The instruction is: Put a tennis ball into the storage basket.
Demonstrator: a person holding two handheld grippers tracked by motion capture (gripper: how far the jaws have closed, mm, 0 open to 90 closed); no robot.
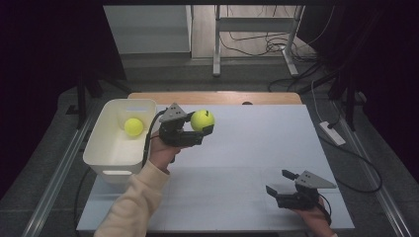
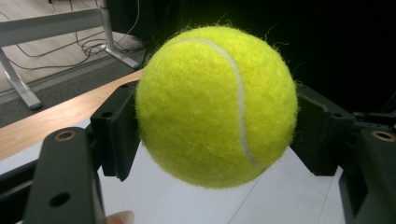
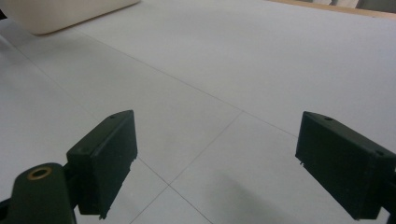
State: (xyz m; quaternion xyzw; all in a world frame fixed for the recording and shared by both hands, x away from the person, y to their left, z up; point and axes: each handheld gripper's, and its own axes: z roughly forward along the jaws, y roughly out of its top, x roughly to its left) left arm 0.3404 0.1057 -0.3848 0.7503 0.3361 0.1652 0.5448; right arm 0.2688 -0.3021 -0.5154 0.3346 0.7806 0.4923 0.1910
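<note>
The left gripper [image 1: 202, 129] clamps a tennis ball [image 1: 202, 120] above the white bench [image 1: 257, 148], just beside a white tub [image 1: 99, 148] that holds a second ball [image 1: 133, 127]. The right gripper [image 1: 279, 182] sits low near the front edge, jaws wide with nothing between them. Beyond the bench lie cables [image 1: 257, 44], on what looks like a pale floor; the room is dark.

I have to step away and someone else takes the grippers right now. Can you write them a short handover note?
Left gripper: shut on a tennis ball, held above the table, right of the white bin.
Right gripper: open, holding nothing, low over the table's near right part.
Done: one other ball already lies in the bin.
Left: probably carry the held ball over the bin and release it.
</note>
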